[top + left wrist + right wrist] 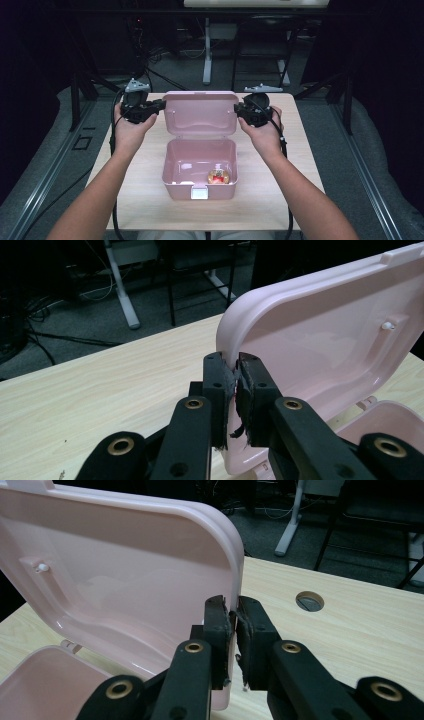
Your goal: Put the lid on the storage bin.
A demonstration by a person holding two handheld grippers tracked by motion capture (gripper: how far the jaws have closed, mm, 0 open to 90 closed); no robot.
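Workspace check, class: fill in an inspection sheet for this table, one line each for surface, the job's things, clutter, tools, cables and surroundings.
Surface: pale wood table, with a round hole near its right side.
Job's things: pink box, lid raised upright; a small orange item lies in the box's front right corner.
Clutter: nothing seen.
Tools: left tool shut on the lid's left edge; right tool shut on its right edge.
Cables: a black cable trails from the left tool along the forearm; more lie on the floor.
Surroundings: dark room, grey floor, white desk legs behind the table.
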